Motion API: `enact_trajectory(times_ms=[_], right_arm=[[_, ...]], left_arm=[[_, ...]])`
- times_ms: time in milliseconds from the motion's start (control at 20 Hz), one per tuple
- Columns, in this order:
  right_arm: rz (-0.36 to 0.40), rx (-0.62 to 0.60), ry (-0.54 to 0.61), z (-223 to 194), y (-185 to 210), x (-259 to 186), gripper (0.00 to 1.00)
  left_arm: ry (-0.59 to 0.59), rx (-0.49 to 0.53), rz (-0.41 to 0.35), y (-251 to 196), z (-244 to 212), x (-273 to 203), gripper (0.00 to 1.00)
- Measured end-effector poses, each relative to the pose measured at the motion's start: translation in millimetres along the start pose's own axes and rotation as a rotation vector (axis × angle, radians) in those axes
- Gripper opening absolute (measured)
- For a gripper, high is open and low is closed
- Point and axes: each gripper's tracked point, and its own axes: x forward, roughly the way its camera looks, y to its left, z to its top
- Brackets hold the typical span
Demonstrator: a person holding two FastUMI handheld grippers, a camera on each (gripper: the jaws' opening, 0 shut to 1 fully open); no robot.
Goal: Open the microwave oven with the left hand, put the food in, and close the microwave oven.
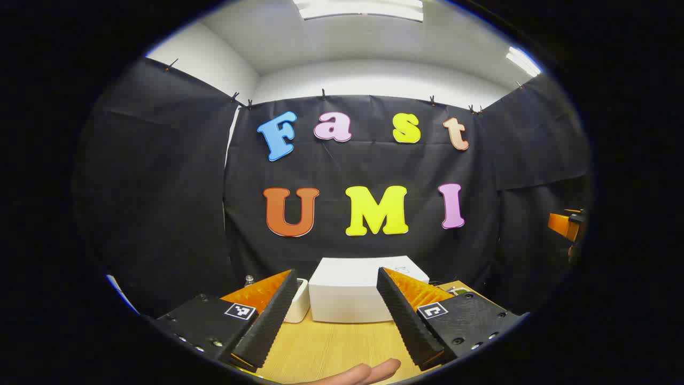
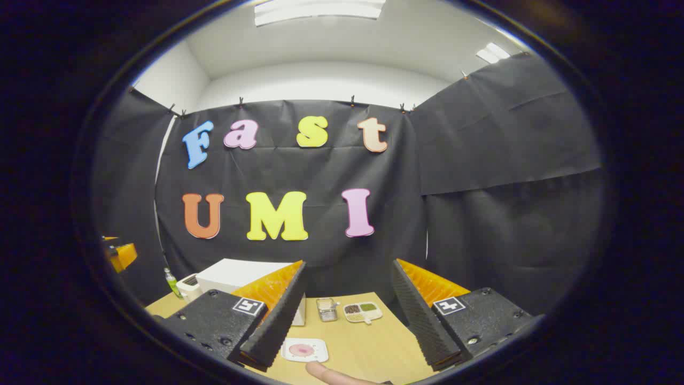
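so the table (image 2: 368,347) is the widest thing, and the one white microwave (image 1: 352,291) sits at its back edge against the black cloth, long side running across the table, door shut. just left of the microwave is a small white box (image 2: 188,284), and left of that one green bottle (image 2: 171,282). right of the microwave lie one small tin (image 2: 326,309) and one divided tray (image 2: 363,312); in front of it, one plate of food (image 2: 303,349). left gripper (image 1: 337,315) and right gripper (image 2: 347,315) both hang above the table with fingers spread wide, holding nothing.
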Motion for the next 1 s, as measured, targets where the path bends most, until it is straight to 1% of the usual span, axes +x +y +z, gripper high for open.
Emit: enact_trajectory(times_ms=[250, 350, 550, 850, 1000], right_arm=[[0.009, -0.003, -0.006, 2, 2, -5, 1.00], [0.009, -0.005, -0.012, 2, 1, -7, 1.00], [0.012, -0.008, -0.010, 0, 0, -9, 1.00], [0.025, -0.009, 0.002, -7, 1, -6, 1.00], [0.029, -0.009, -0.007, -8, 1, -6, 1.00]], left_arm=[[-0.018, -0.015, -0.004, 7, 5, -4, 0.94], [-0.014, -0.021, 0.006, 10, 4, -4, 0.94], [-0.014, -0.023, 0.009, 9, 3, -1, 0.94], [0.002, -0.025, -0.011, 2, -4, 2, 0.94], [0.019, -0.050, -0.041, -9, -10, 3, 0.94]])
